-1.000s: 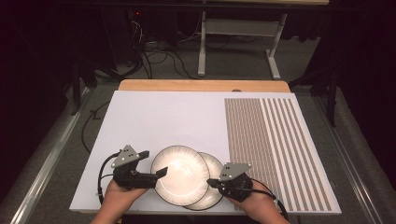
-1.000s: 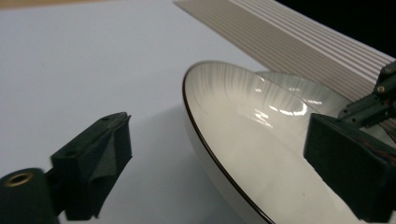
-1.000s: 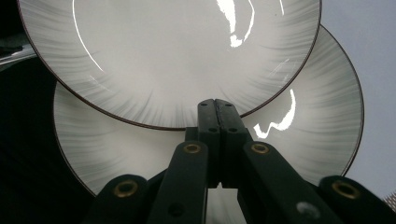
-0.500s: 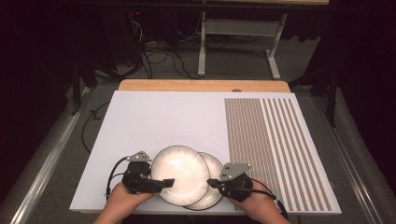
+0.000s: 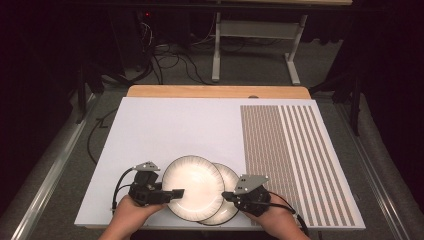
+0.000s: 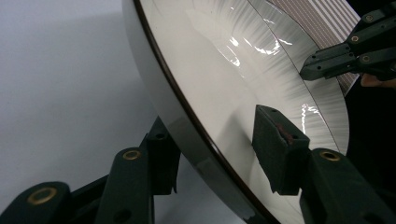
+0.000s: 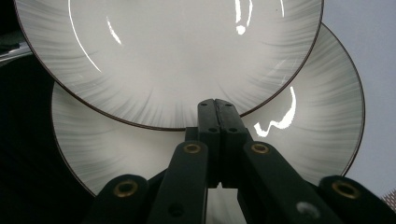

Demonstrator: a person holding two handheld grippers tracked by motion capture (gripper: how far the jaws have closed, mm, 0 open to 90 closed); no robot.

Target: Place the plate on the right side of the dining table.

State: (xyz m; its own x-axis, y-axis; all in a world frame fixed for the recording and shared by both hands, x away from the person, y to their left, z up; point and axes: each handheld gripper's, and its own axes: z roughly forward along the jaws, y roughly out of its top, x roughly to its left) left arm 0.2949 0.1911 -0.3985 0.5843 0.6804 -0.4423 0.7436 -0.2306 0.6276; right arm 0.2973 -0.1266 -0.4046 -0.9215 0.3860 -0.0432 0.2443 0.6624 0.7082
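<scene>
1. The upper plate (image 5: 192, 186), white with grey brushed streaks and a thin dark rim, lies partly over a matching lower plate (image 5: 225, 205) at the near edge of the white board (image 5: 170, 125). It covers the lower plate's left part and reaches further from the person.
2. The left gripper (image 5: 172, 194) meets the upper plate at that plate's left rim. In the left gripper view one black jaw lies over the plate's face and the other under its rim, so the rim sits between them. The jaws have just been closing around it. The pad (image 6: 275, 140) on top looks to be touching the glaze, though whether it presses firmly is hard to judge from this angle.
3. The right gripper (image 5: 227, 196) is on the opposite side of the upper plate, at its right edge where the two plates overlap. In the right gripper view its jaws are clamped flat together with nothing between them, their tips at the upper plate's rim, above the lower plate.
4. A hand (image 5: 131, 216) holds each gripper from the person's side of the upper plate.
5. To the right of the upper plate, the board carries a panel of brown stripes (image 5: 295, 160).
6. Beyond the upper plate, past the board's far edge, shows a strip of wooden tabletop (image 5: 220, 91).
</scene>
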